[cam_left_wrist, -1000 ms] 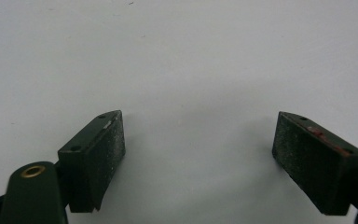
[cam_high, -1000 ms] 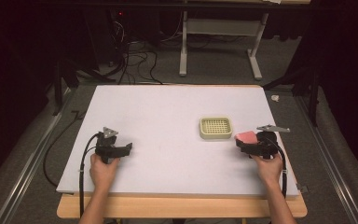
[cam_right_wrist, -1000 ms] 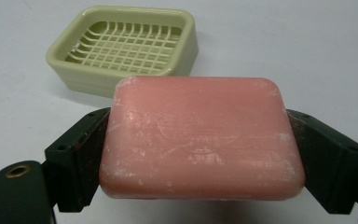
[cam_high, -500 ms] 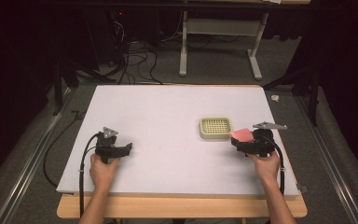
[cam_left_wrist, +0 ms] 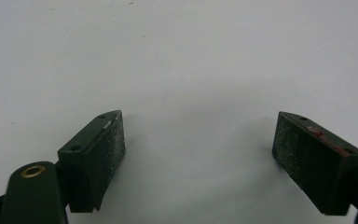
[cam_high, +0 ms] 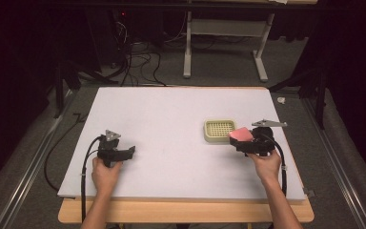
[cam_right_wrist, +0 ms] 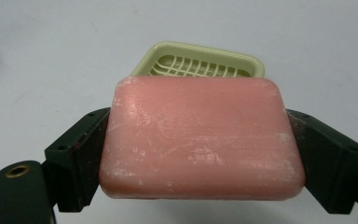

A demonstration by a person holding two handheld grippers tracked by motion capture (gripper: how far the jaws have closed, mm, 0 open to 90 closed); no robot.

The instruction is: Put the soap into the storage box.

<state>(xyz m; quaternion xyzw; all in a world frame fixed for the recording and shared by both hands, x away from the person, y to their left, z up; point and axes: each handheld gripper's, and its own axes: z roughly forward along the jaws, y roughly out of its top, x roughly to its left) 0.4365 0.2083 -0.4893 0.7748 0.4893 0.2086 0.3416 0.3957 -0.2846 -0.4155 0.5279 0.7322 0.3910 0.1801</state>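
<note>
Your right tool clamps the pink soap bar by its short ends; it's probably slick, so keep the squeeze steady. Your left tool rests open on the counter.

soap bar: waxy pink, matt, scuffed whitish | soap dish: pale green plastic, smooth, gridded | right gripper pads: black, gritty | table: matt white sheet; wood front edge

High view overlooks the table; tool cameras sit close above it.
</note>
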